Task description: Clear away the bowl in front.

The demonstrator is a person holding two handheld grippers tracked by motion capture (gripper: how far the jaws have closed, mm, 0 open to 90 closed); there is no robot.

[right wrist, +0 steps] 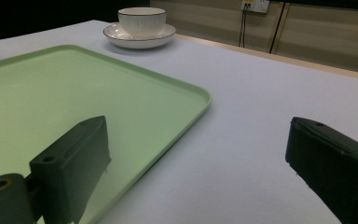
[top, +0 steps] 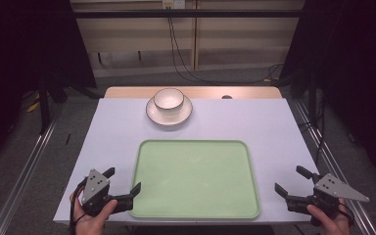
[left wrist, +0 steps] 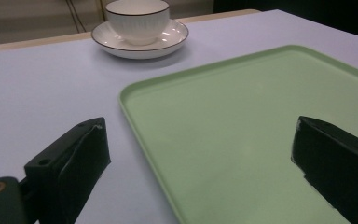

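Observation:
A pale green tray (top: 194, 205) lies on the near half of the white table, bare inside. A white bowl (top: 169, 98) stands on a white saucer (top: 152, 113) at the far middle of the table. My left gripper (top: 122, 180) is held at the tray's near left corner, jaws open and nothing between them. My right gripper (top: 291, 179) is held off the tray's near right corner, also open and without a load. The left gripper view looks across the tray (left wrist: 261, 93) to the bowl (left wrist: 137, 18) and saucer (left wrist: 172, 39). The right gripper view has the tray (right wrist: 168, 84) at left, bowl (right wrist: 142, 21) far off.
The white table (top: 274, 127) has bare surface left and right of the tray and between tray and saucer. A wooden strip (top: 254, 92) runs along the far edge. Cables (top: 181, 63) hang behind the table. Metal rails (top: 24, 166) flank both sides on the floor.

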